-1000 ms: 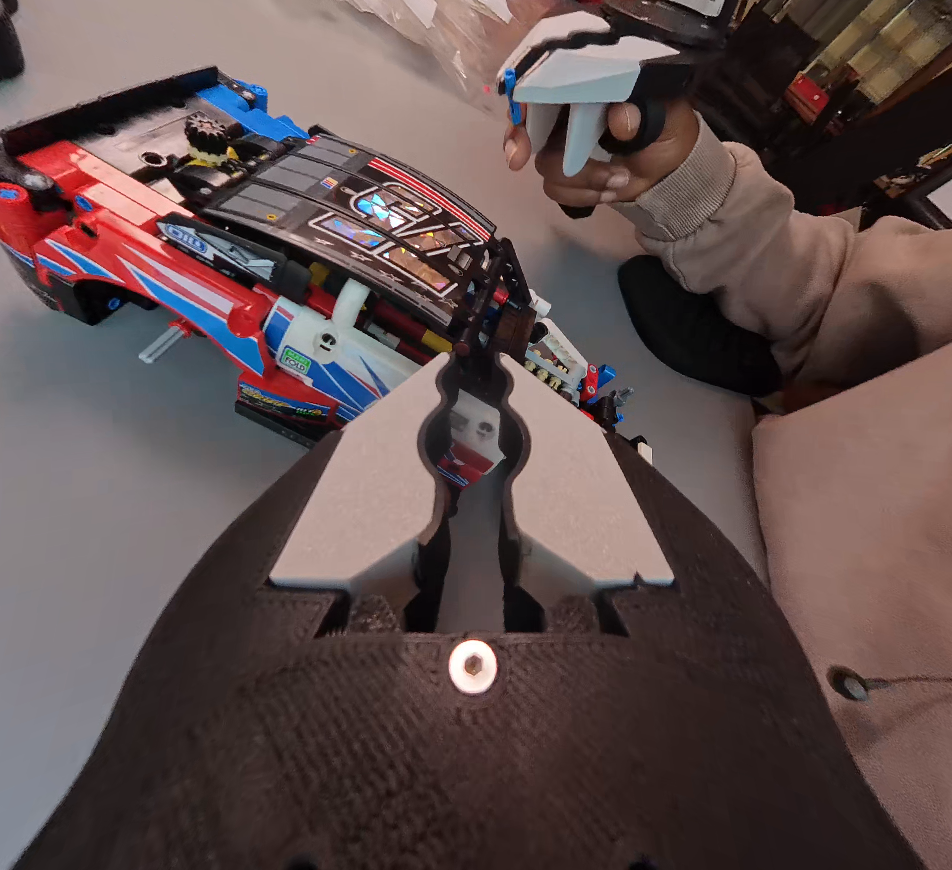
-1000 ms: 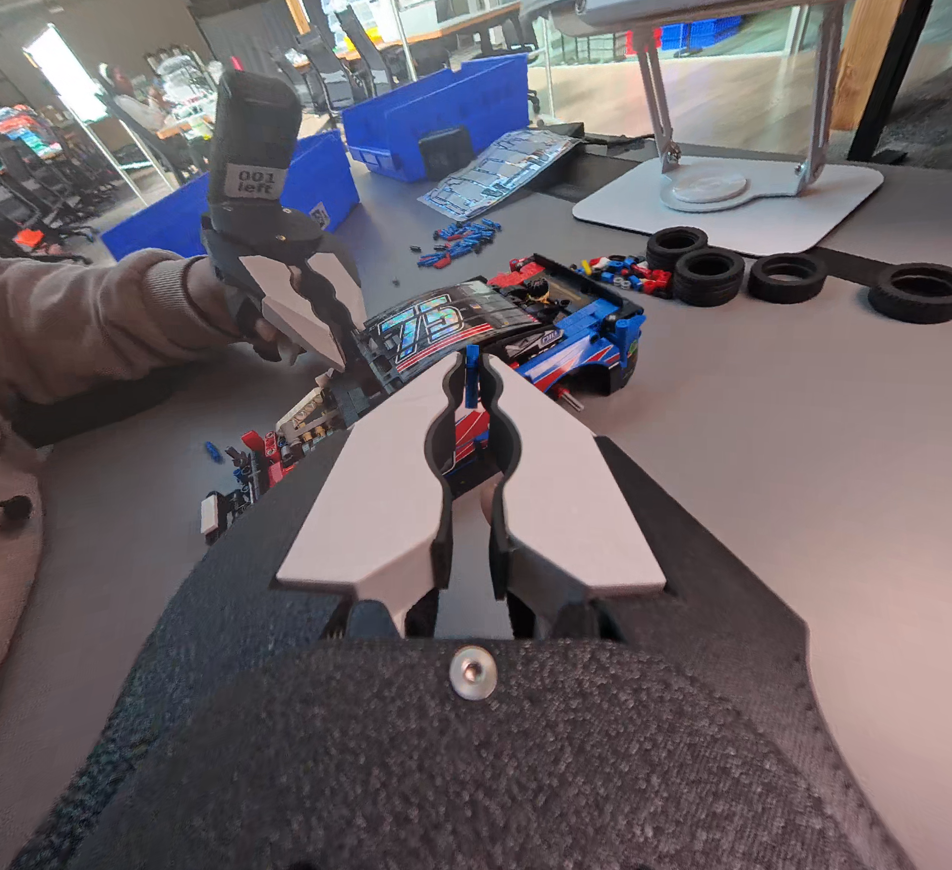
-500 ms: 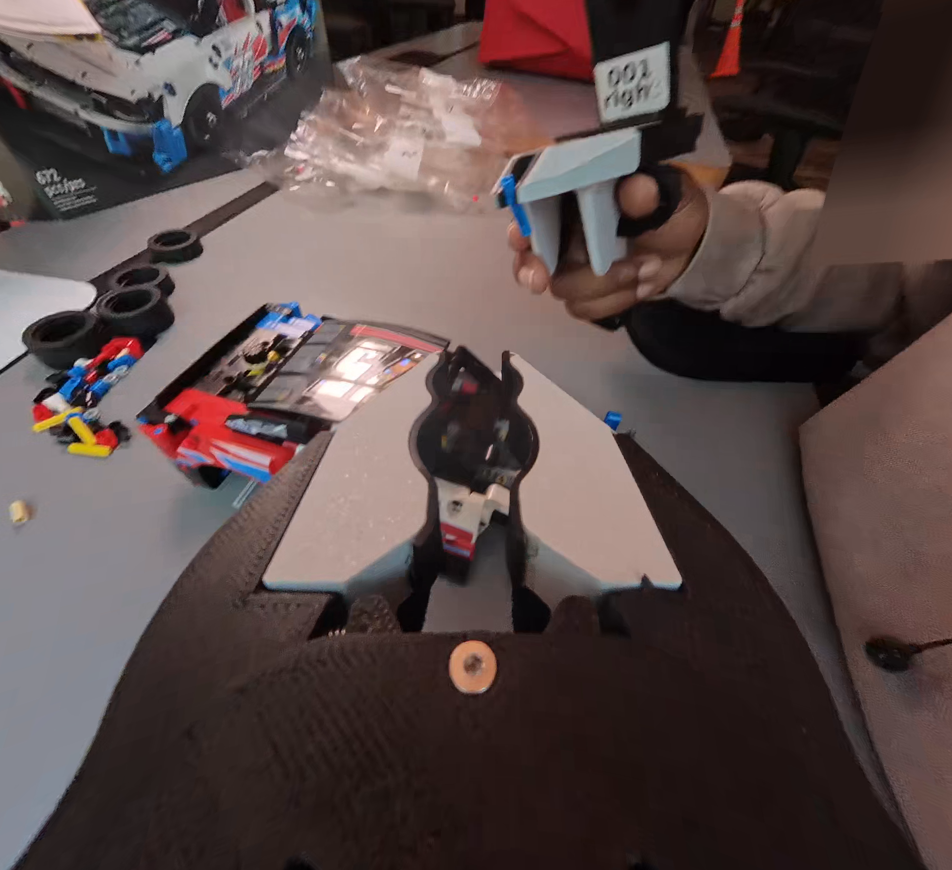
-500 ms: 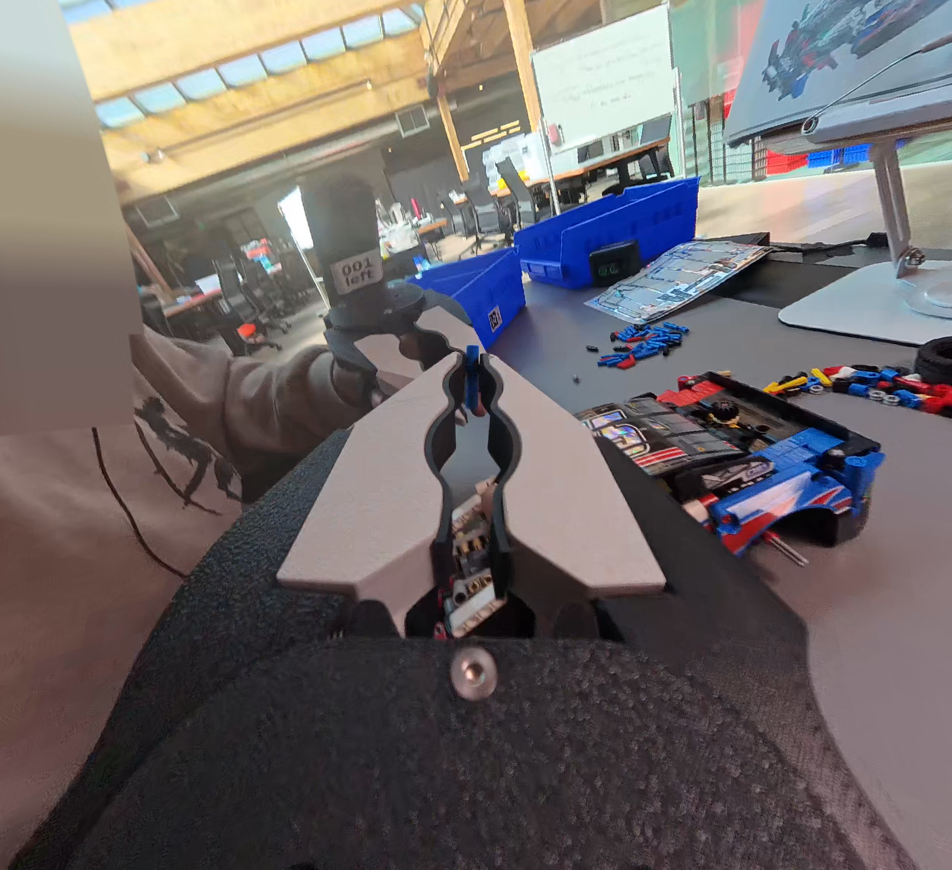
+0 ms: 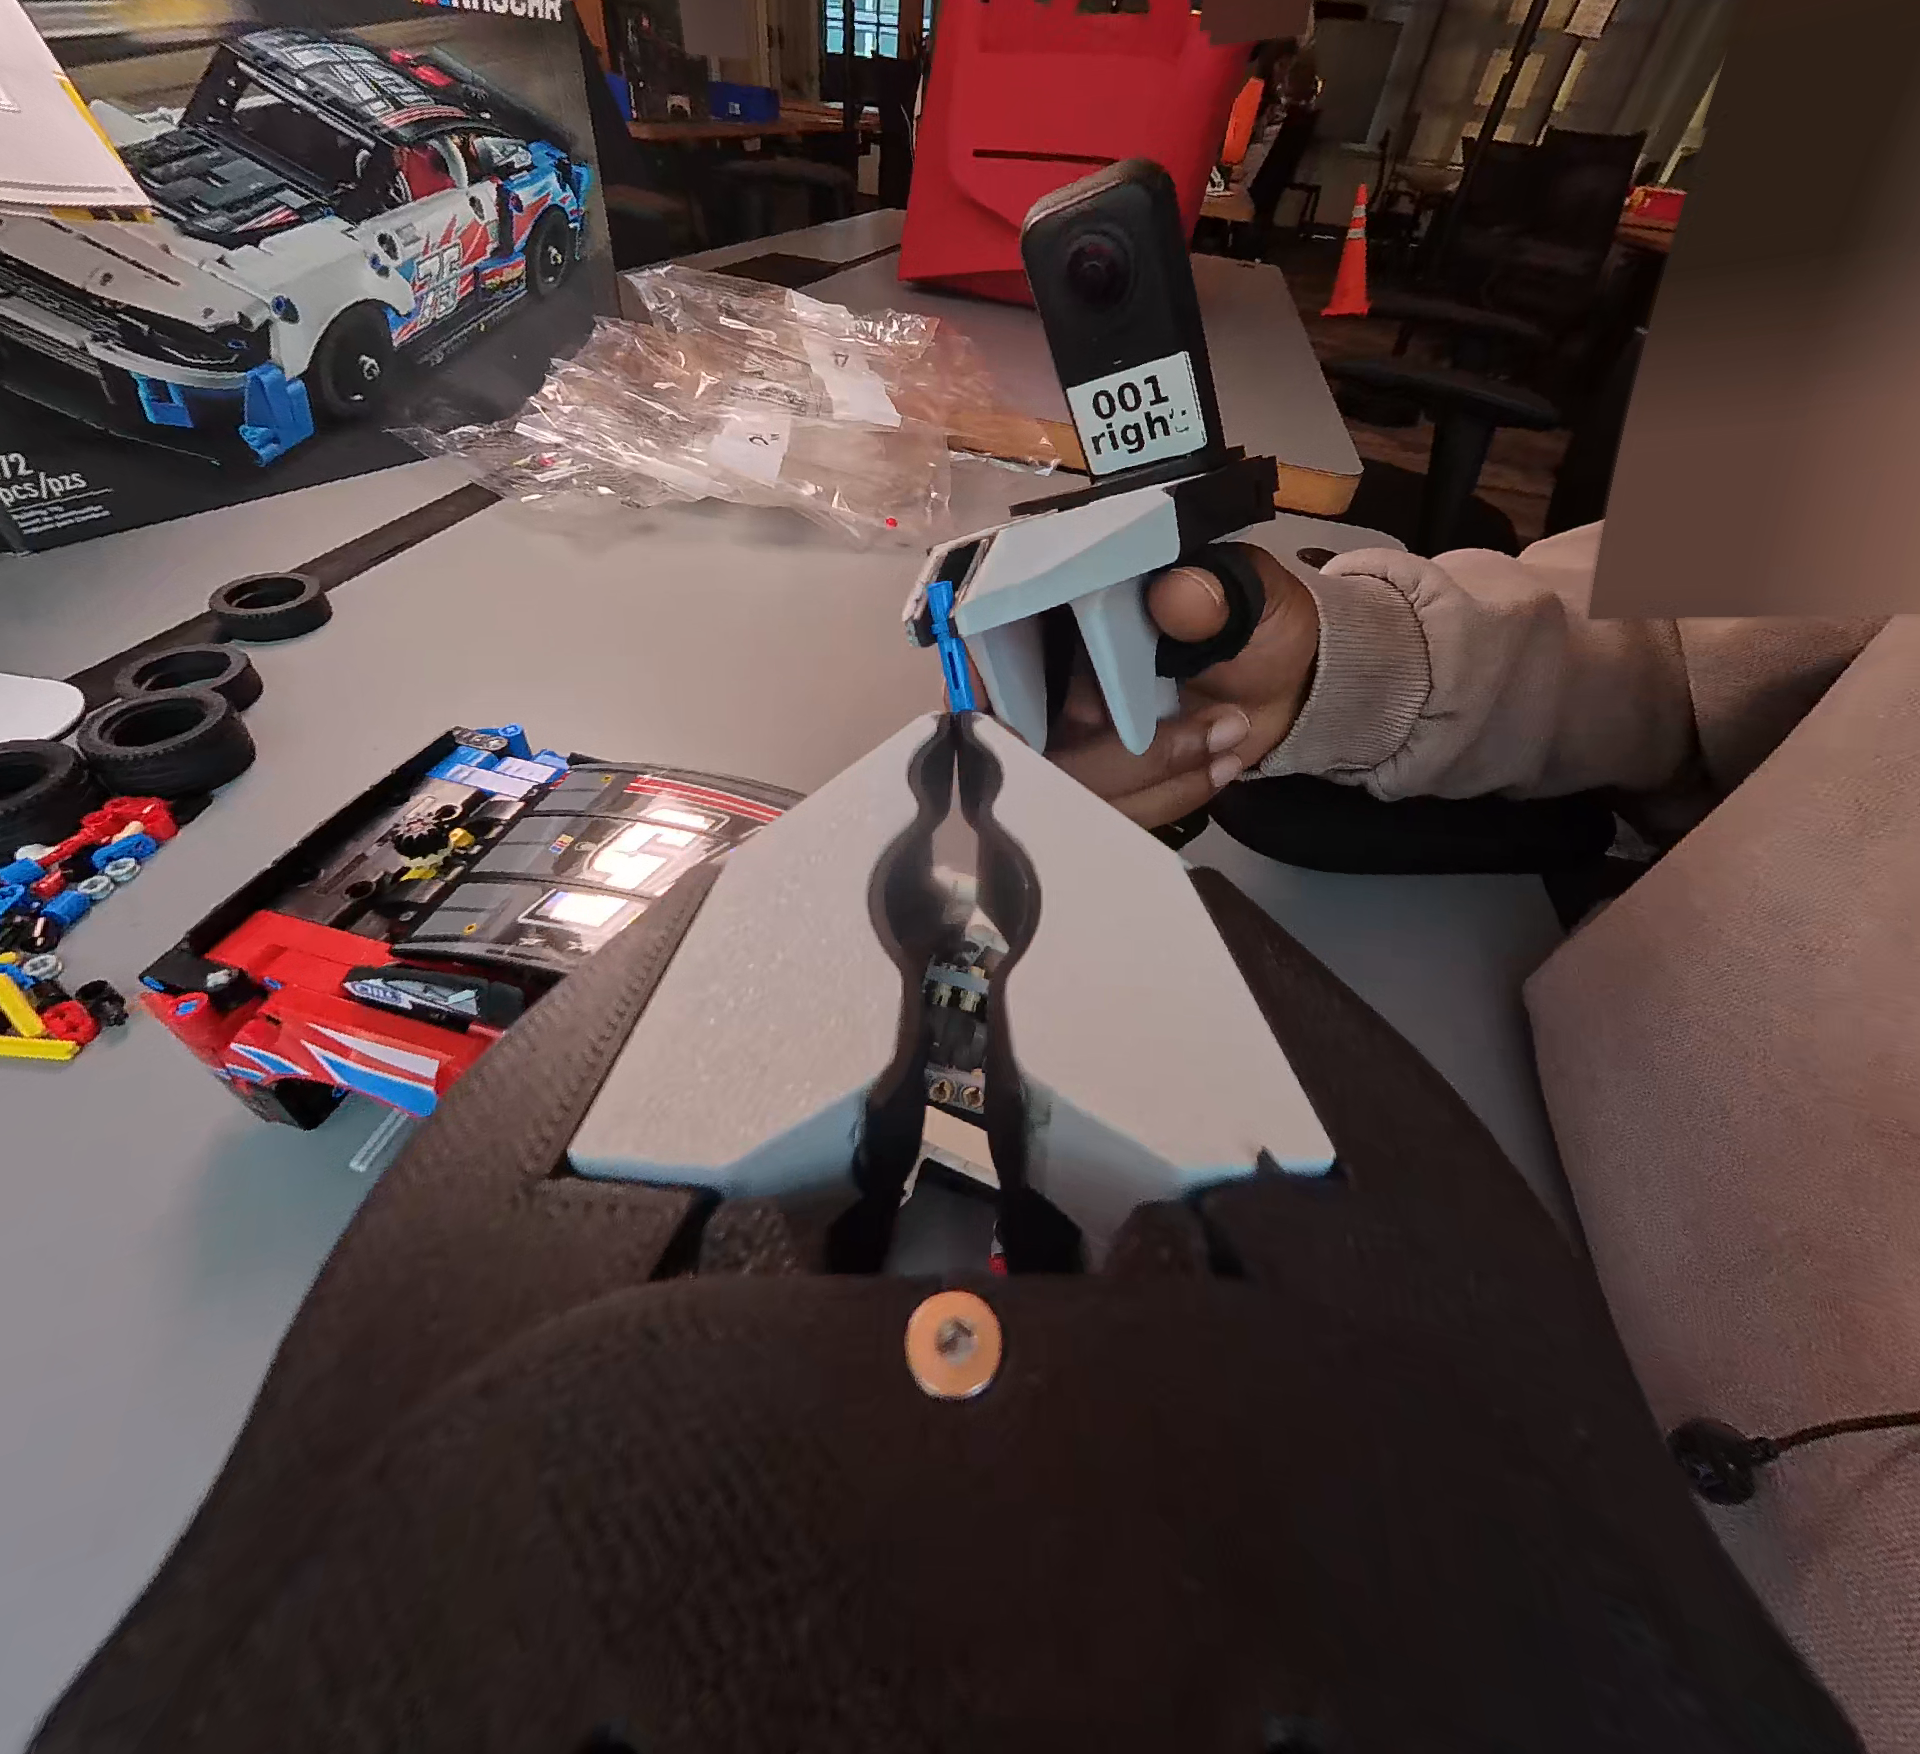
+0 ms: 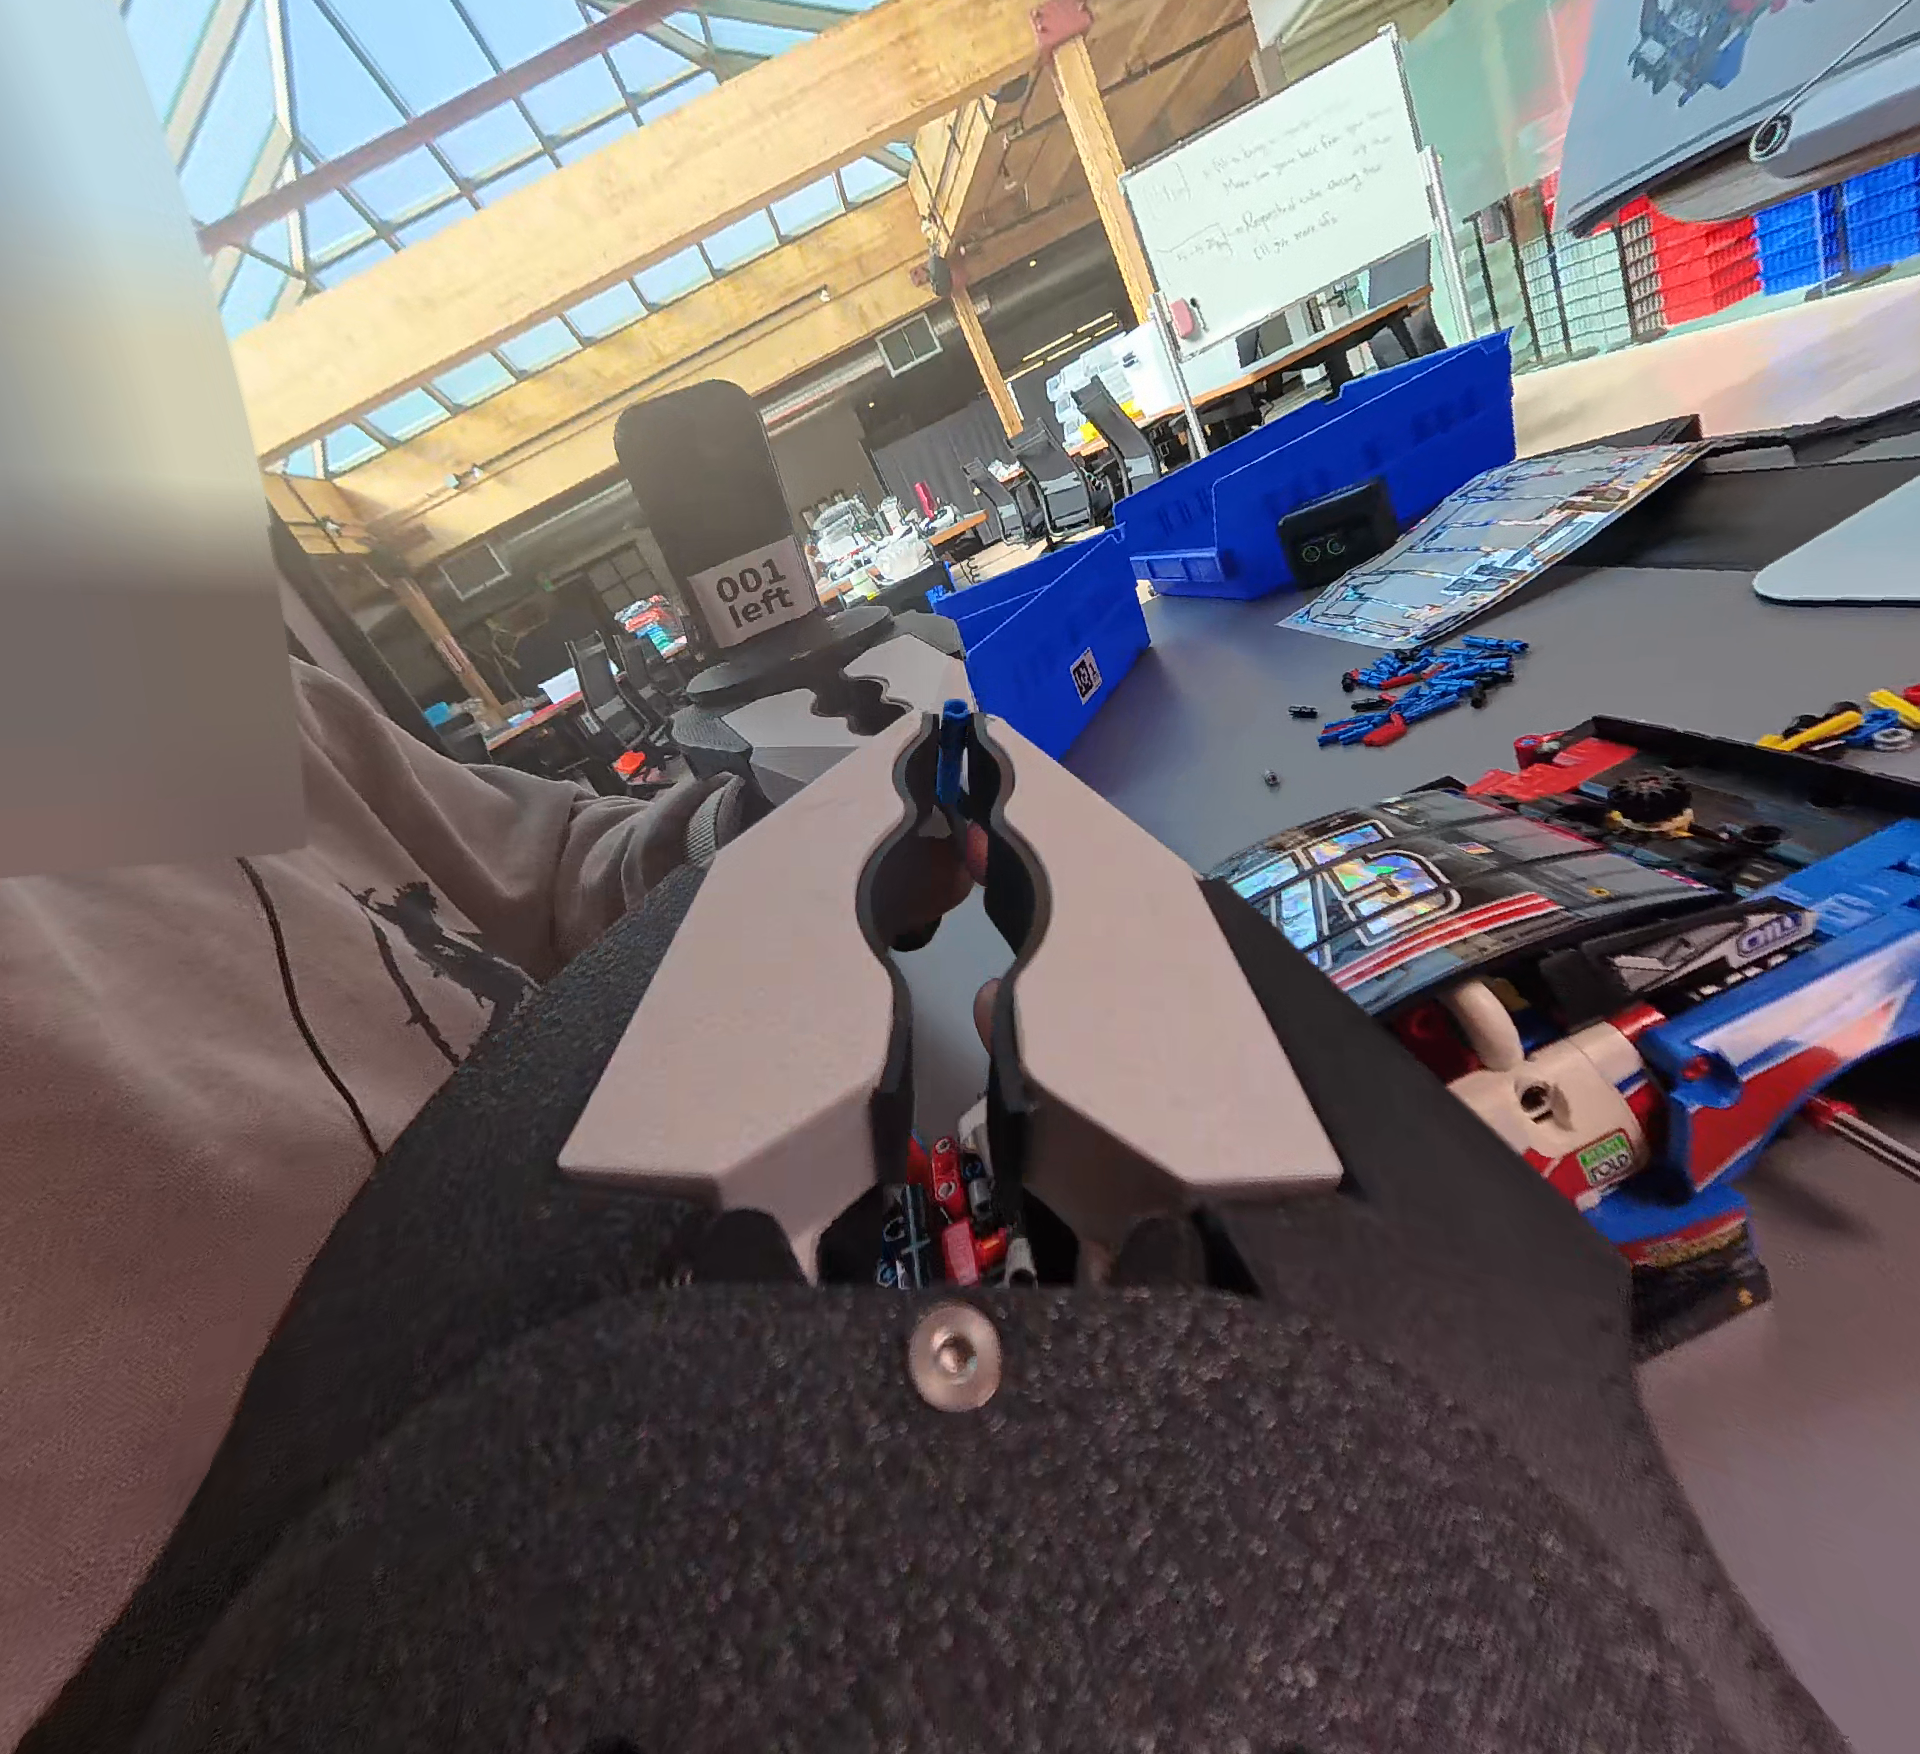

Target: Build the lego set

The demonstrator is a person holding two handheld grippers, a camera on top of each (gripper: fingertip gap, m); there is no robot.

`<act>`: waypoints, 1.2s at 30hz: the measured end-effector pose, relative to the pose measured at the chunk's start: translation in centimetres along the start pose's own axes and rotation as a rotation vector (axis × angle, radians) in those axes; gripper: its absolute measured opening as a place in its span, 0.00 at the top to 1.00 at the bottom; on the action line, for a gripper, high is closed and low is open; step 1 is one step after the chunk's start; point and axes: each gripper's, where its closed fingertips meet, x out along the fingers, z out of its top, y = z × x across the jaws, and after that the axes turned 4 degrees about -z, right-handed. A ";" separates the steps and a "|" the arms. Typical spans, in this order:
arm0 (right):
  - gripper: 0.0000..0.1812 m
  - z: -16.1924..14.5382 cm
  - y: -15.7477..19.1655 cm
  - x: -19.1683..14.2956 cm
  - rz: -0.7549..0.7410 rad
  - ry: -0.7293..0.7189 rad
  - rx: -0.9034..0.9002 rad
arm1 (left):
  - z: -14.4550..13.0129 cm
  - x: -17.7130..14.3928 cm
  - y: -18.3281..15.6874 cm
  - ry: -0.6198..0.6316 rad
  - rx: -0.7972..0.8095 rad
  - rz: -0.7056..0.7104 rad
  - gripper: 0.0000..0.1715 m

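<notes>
Up above the table (image 5: pixel 623 644), my right gripper (image 5: pixel 940 608) pinched a blue pin (image 5: pixel 948 644), its lower end at my left gripper (image 5: pixel 956 733), pressed together; the car body (image 5: pixel 468 883) lay below.

left gripper (image 5: pixel 954 736): matt grey plastic fingers, smooth; body of rough, grainy black plastic with a bare metal screw
right gripper (image 6: pixel 948 736): same matt grey fingers, coarse black shell
blue pin (image 5: pixel 945 639): smooth, slightly glossy plastic
car body (image 5: pixel 436 915): glossy plastic, roof stickers shiny and reflective
tyres (image 5: pixel 166 736): matt black rubber, near the table's left edge
table (image 5: pixel 644 644): smooth matt grey top
bags (image 5: pixel 727 416): clear, crinkled glossy film
box (image 5: pixel 291 177): printed card, satin sheen
sleeve (image 5: pixel 1455 665): soft ribbed cloth, matt
bins (image 6: pixel 1247 520): blue, smooth hard plastic
</notes>
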 end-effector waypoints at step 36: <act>0.99 -6.3 -2.4 -2.9 -0.095 0.939 -0.686 | -6.2 0.5 -0.1 0.381 0.285 -0.022 0.88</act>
